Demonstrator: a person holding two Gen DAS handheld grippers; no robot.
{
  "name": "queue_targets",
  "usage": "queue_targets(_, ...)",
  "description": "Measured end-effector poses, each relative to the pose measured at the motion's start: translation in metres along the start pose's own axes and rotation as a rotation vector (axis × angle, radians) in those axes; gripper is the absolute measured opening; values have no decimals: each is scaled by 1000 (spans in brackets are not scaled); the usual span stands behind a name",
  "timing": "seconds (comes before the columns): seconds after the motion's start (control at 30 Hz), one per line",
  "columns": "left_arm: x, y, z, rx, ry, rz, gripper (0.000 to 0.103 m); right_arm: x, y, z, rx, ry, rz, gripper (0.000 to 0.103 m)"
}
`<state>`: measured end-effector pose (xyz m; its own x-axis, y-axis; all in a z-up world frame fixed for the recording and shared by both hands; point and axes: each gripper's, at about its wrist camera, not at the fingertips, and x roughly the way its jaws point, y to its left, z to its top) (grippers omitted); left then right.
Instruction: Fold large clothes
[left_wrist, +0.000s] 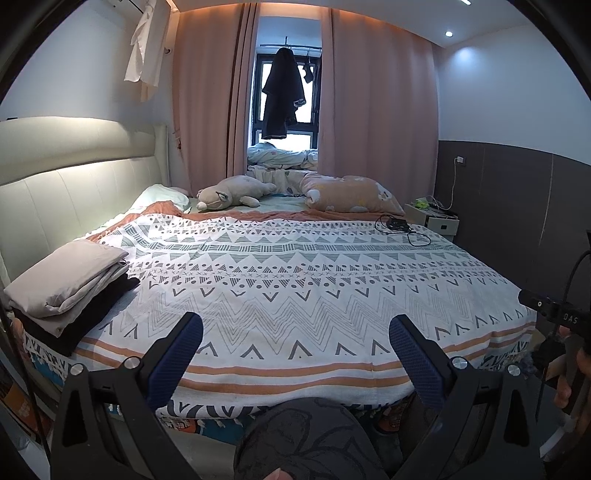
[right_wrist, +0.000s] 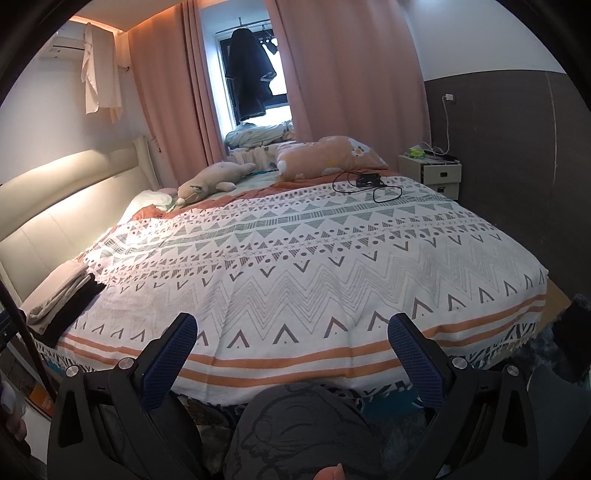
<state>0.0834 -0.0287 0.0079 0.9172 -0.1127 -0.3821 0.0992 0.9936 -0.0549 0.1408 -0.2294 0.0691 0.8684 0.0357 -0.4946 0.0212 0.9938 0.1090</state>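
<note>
A stack of folded clothes (left_wrist: 70, 291), beige on top of black, lies at the left front corner of the bed; it also shows in the right wrist view (right_wrist: 61, 299). My left gripper (left_wrist: 295, 332) is open and empty, held above the bed's front edge. My right gripper (right_wrist: 291, 330) is open and empty, also over the front edge. A dark grey printed garment (left_wrist: 306, 439) sits low in front of me, below both grippers; it shows in the right wrist view too (right_wrist: 303, 432). No garment lies spread on the patterned bedspread (left_wrist: 295, 266).
A plush toy (left_wrist: 232, 192) and an orange pillow (left_wrist: 351, 194) lie at the far side of the bed. A black device with cable (left_wrist: 400, 227) sits at the far right. A nightstand (left_wrist: 436, 221) stands by the right wall. The padded headboard (left_wrist: 55, 162) runs along the left.
</note>
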Motion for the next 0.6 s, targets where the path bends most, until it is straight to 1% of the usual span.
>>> queue_targets(0.6,-6,0,3,1,-1,3,103,-15,2,3,2,1,16,103)
